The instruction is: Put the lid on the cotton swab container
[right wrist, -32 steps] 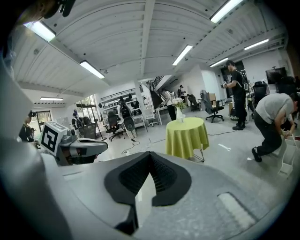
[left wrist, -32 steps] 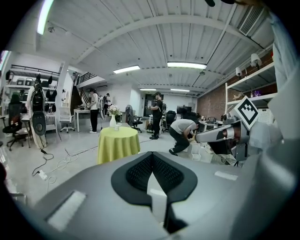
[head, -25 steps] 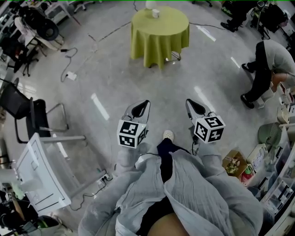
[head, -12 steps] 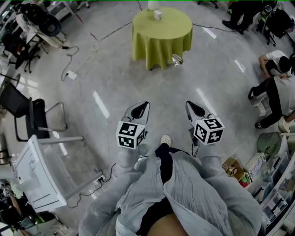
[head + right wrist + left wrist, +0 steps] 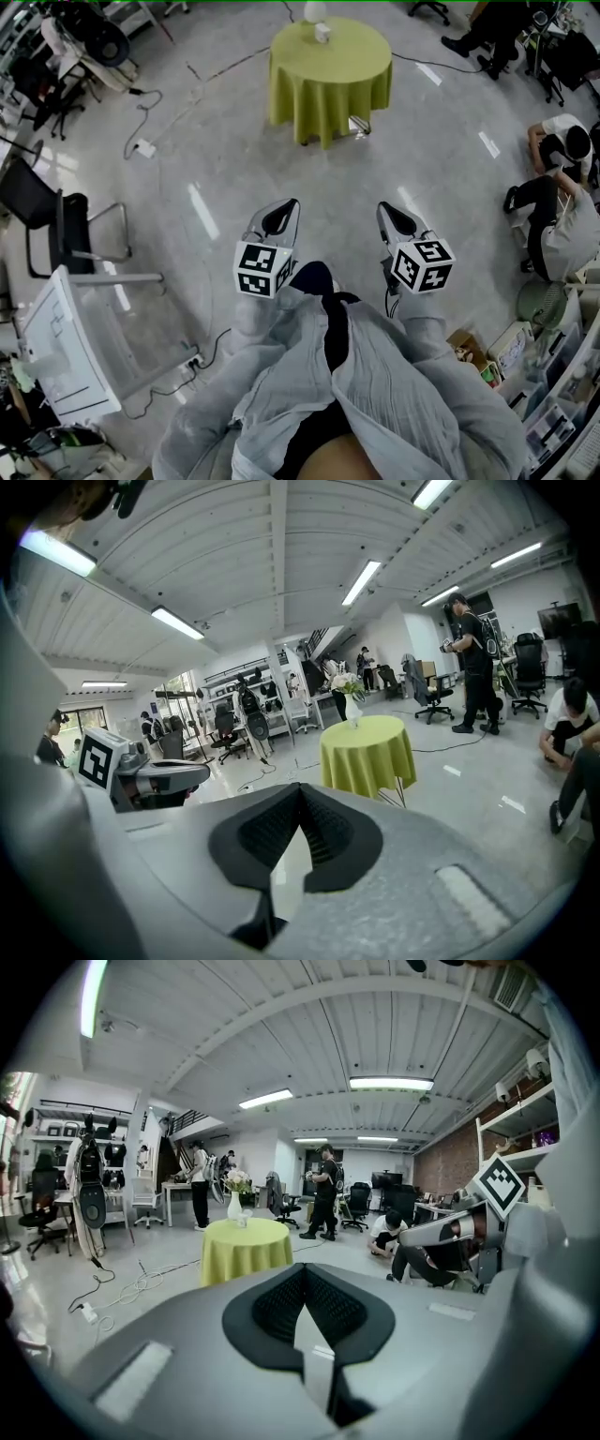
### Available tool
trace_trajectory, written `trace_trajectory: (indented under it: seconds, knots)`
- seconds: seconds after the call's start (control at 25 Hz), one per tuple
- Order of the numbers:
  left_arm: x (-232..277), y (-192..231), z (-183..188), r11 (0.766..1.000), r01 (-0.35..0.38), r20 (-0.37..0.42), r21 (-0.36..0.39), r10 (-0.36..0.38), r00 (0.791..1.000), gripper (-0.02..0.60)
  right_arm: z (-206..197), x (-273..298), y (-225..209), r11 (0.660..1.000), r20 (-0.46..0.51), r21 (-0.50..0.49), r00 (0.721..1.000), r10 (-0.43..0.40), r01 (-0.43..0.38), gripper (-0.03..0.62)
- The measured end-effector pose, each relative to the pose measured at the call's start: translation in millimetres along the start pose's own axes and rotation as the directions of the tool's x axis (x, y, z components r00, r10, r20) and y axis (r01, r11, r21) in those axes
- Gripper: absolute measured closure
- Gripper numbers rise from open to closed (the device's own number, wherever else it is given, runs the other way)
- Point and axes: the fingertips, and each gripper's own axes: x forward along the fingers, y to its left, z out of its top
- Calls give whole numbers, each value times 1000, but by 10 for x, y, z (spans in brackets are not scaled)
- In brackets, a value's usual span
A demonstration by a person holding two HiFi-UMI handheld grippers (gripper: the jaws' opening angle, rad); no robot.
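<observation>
A round table under a yellow-green cloth (image 5: 330, 70) stands far ahead across the floor. On it are a white vase (image 5: 315, 11) and a small white container (image 5: 323, 32), too small to make out; I see no separate lid. My left gripper (image 5: 291, 205) and right gripper (image 5: 382, 209) are held side by side at waist height, pointing at the table and well short of it. Both are shut with nothing between them. The left gripper view shows the left gripper (image 5: 302, 1274) below the table (image 5: 246, 1249). The right gripper view shows the right gripper (image 5: 300, 794) below the table (image 5: 367, 754).
A white wheeled rack (image 5: 66, 347) and a black chair (image 5: 52, 220) stand at the left, with cables (image 5: 141, 112) on the floor beyond. People (image 5: 553, 197) crouch at the right beside shelves and boxes (image 5: 525, 375). Polished grey floor (image 5: 234, 159) lies between me and the table.
The view has shifted slightly forward toward the table as I step. The people at the right have changed position. Both grippers stay shut in the same pose.
</observation>
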Motion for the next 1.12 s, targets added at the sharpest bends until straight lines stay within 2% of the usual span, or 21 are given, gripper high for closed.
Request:
trace_trajectory:
  seconds: [0.48, 0.8, 1.12]
  knots:
    - [167, 19, 24, 999, -10, -7, -32, 9, 1000, 563, -93, 127, -143, 1000, -35, 28, 999, -8, 9, 592]
    - [631, 280, 210, 1000, 16, -9, -25, -17, 1000, 563, 164, 550, -336, 1000, -40, 24, 999, -8, 9, 592]
    - [1242, 666, 619, 999, 54, 1, -2, -54, 999, 563, 724, 1012, -701, 998, -11, 20, 998, -59, 59, 592]
